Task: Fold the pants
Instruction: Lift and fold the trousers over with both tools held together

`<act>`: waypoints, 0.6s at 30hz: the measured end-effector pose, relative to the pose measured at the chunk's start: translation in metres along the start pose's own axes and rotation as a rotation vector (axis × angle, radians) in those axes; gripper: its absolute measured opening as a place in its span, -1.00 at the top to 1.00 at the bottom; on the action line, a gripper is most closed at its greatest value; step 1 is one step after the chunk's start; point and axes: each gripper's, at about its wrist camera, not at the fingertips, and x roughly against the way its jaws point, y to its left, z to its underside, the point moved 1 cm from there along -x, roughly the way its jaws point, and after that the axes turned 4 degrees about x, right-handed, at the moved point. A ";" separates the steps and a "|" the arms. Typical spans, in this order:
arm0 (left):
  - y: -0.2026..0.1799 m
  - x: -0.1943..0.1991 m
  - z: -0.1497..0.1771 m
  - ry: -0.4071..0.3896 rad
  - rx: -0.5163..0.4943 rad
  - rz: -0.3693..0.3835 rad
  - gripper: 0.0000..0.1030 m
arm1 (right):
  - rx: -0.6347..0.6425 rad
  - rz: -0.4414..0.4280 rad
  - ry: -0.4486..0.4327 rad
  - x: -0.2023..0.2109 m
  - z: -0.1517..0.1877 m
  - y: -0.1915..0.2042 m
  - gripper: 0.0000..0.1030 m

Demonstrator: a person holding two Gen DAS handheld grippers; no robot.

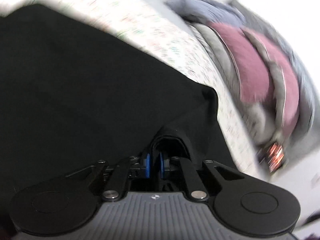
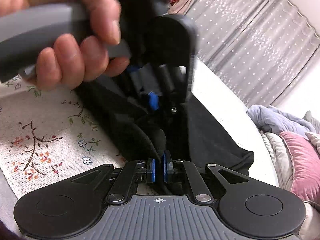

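Left tongs (image 1: 154, 166): blue pads nearly together, a fold of the black pants (image 1: 80, 80) clamped between them. Right tongs (image 2: 159, 170): likewise narrow, pinching a dark edge of the pants (image 2: 210, 140). The pants lie spread on a floral-embroidered cloth (image 2: 44, 140) covering the bench; in the left wrist view the black fabric fills the left and centre, with one straight edge running diagonally from upper left to a corner near mid-frame, then dropping toward the tongs. Beyond that edge, a bare strip of the cloth (image 1: 152, 32) stays uncovered. Past the strip, blurred, sits a pile of bedding: a pink cushion (image 1: 256, 68) between grey quilted layers, and a lavender blanket (image 1: 200, 6) above. Right wrist view: the person's left hand (image 2: 76, 46) grips the grey handle of the left tongs (image 2: 154, 102), which sit just ahead of the right tongs, both on the same stretch of fabric. Open cloth lies to the left of the pants; to the right a white margin (image 2: 220, 100), then the pink cushion (image 2: 300, 160) and lavender blanket (image 2: 280, 120). Grey star-patterned curtain (image 2: 250, 36) behind.
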 end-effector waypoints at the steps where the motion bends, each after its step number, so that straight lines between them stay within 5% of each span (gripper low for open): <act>1: -0.013 -0.001 -0.001 -0.006 -0.108 -0.032 0.71 | -0.010 -0.006 0.001 0.000 -0.001 -0.001 0.87; 6: -0.062 -0.036 0.005 0.102 -0.605 -0.174 0.32 | -0.071 -0.033 0.002 -0.004 0.000 -0.012 0.86; 10: -0.077 -0.052 -0.001 0.141 -0.755 -0.172 0.23 | -0.066 -0.028 0.001 -0.004 0.001 -0.009 0.86; 13: -0.076 -0.059 -0.011 0.124 -0.731 -0.219 0.36 | -0.076 -0.034 0.001 0.002 0.000 -0.006 0.86; 14: -0.074 -0.054 -0.011 0.102 -0.677 -0.230 0.72 | -0.080 -0.037 0.001 0.001 -0.001 -0.007 0.86; 18: -0.035 -0.045 -0.033 0.040 -0.364 -0.179 0.88 | -0.107 -0.046 0.001 -0.002 0.001 -0.013 0.87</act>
